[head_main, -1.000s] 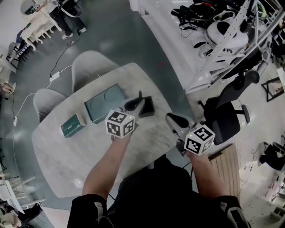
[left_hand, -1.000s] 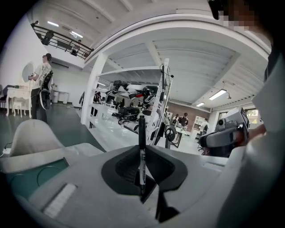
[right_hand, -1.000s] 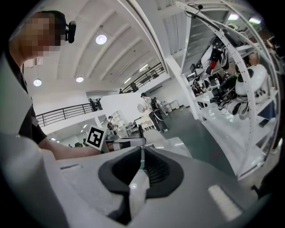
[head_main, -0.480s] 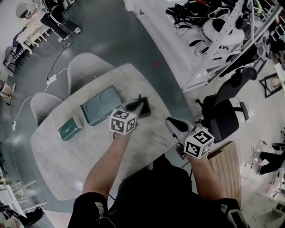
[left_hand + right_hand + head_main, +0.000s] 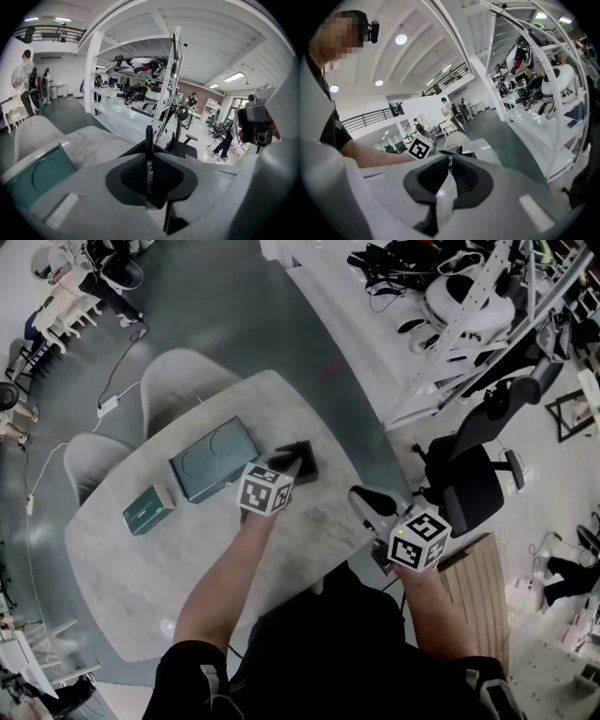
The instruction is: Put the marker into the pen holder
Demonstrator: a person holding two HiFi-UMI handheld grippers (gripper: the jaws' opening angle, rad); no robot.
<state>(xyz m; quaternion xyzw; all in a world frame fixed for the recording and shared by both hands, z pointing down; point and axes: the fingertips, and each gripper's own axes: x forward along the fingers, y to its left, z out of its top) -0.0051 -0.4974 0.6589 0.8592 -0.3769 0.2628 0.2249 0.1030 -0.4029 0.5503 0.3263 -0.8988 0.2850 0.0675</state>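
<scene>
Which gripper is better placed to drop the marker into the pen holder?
Left: the left gripper holds the marker beside the pen holder; the right gripper is shut, empty, farther away.

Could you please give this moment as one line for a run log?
left gripper: jaws shut on marker, upright | pen holder: on table, just ahead of left gripper | right gripper: jaws shut, empty

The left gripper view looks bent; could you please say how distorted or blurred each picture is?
Left gripper view: heavy fisheye bend, black corners, the marker sharp. Right gripper view: same bend, ceiling lamps blown white. Head view: curved edges, even light.
</scene>
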